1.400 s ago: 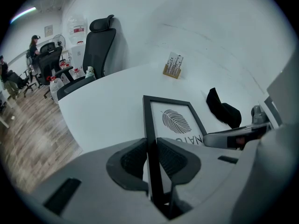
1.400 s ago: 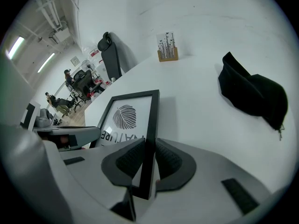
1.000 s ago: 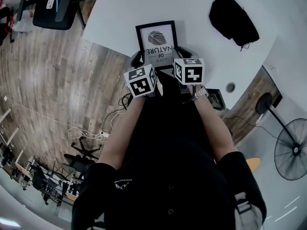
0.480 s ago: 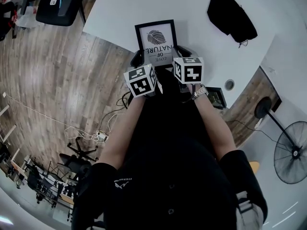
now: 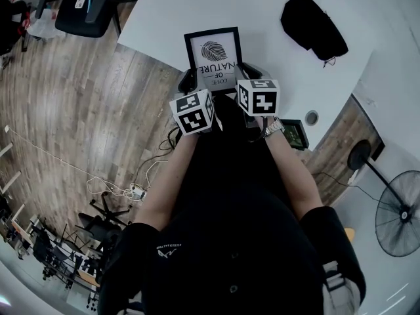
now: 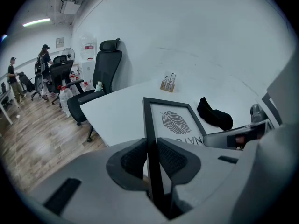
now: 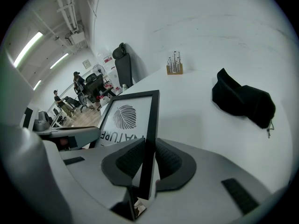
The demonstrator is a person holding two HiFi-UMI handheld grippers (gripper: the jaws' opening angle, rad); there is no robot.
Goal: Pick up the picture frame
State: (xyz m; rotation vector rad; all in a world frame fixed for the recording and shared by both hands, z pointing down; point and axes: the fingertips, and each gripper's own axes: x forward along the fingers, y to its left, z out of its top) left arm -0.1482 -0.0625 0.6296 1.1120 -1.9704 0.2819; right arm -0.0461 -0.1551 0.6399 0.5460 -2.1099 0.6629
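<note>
A black picture frame (image 5: 213, 56) with a leaf print and lettering hangs over the near edge of the white table (image 5: 262, 18), lifted clear of it. My left gripper (image 5: 188, 79) is shut on the picture frame's (image 6: 169, 120) left rail, the black bar clamped between both pads in the left gripper view (image 6: 150, 158). My right gripper (image 5: 248, 69) is shut on the right rail of the picture frame (image 7: 128, 115), seen pinched in the right gripper view (image 7: 148, 161). Each gripper shows at the other's side.
A black cloth bundle (image 5: 313, 26) lies on the table to the right. A small wooden holder (image 7: 174, 68) stands at the far edge. Office chairs (image 5: 88, 8) sit at the left; a fan (image 5: 398, 209) stands on the floor at the right. People stand far off.
Both grippers have risen a little with the picture frame held between them; the grip on it is unchanged.
</note>
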